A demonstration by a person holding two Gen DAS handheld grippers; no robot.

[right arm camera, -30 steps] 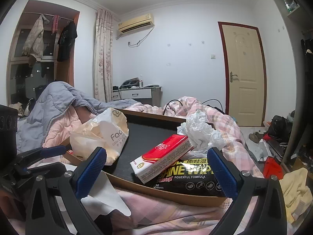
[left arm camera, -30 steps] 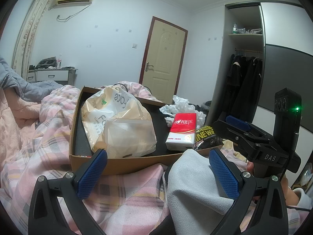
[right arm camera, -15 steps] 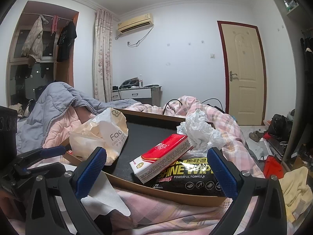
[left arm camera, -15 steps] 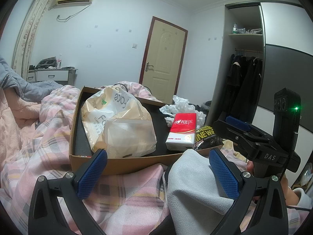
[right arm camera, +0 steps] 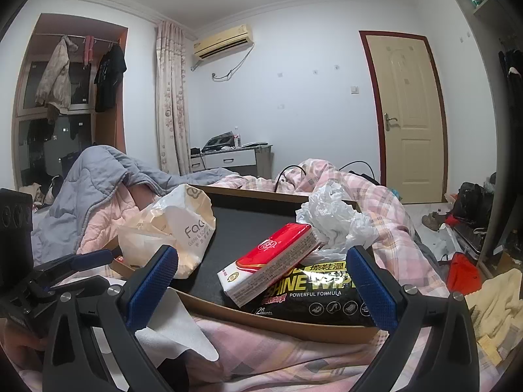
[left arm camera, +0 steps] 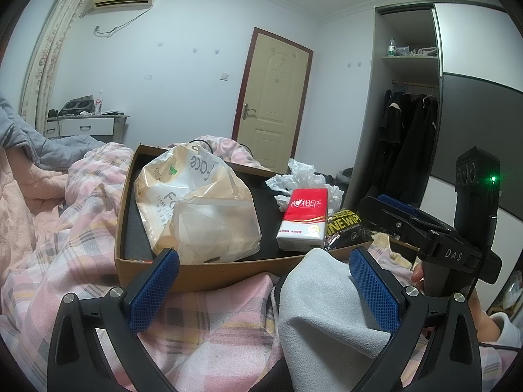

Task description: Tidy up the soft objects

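A pink plaid quilt (left arm camera: 81, 228) covers the bed, and on it sits a shallow brown cardboard box (left arm camera: 209, 269). Inside the box lie a cream plastic bag (left arm camera: 199, 209), a black wipes pack (right arm camera: 313, 290) and a red-and-white tissue pack (right arm camera: 271, 266) — leaning on the wipes. Before the box lies a grey cloth (left arm camera: 323, 320). Both left tongs (left arm camera: 261, 289) and right tongs (right arm camera: 258, 287) gape wide — empty.
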